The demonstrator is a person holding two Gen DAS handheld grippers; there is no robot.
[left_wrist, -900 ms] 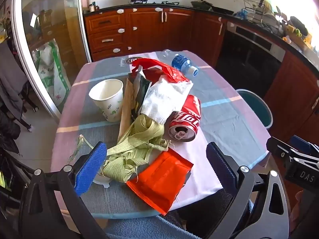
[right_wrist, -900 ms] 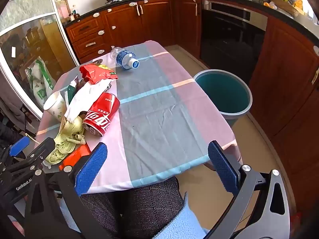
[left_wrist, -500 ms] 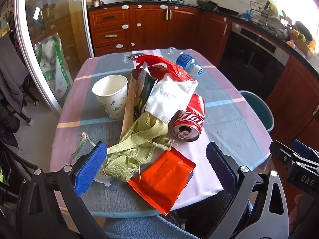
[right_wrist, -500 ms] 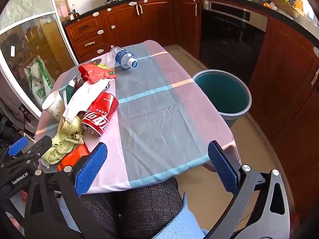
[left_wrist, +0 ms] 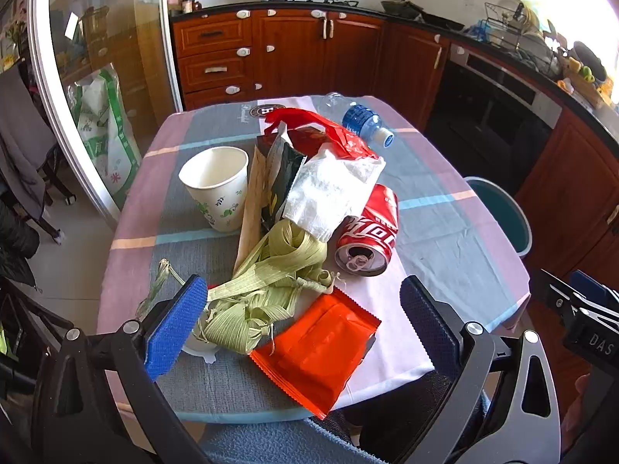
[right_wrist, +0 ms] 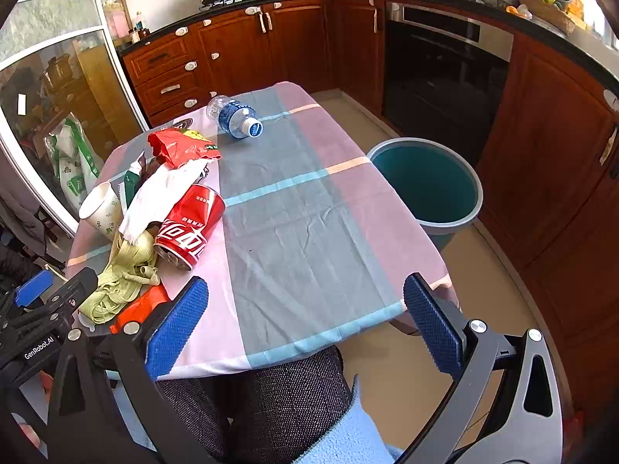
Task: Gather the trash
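A pile of trash lies on the checked tablecloth (left_wrist: 445,232): an orange-red wrapper (left_wrist: 315,348), pale green strips (left_wrist: 267,274), a red cola can (left_wrist: 369,232) on its side, a white napkin (left_wrist: 332,189), a paper cup (left_wrist: 218,187), a red bag (left_wrist: 325,131) and a plastic bottle (left_wrist: 365,123). My left gripper (left_wrist: 301,328) is open and empty just above the wrapper at the table's near edge. My right gripper (right_wrist: 305,324) is open and empty over the near edge, right of the can (right_wrist: 189,228). A teal bin (right_wrist: 427,185) stands on the floor right of the table.
Wooden kitchen cabinets (right_wrist: 271,42) and a built-in oven (right_wrist: 445,65) line the back and right. A glass sliding door (left_wrist: 77,96) stands left of the table. The person's lap (right_wrist: 278,406) is under the near edge.
The left gripper has eased back and tilted slightly, so the trash pile sits a little higher in its view. The right gripper has barely moved. Both stay open.
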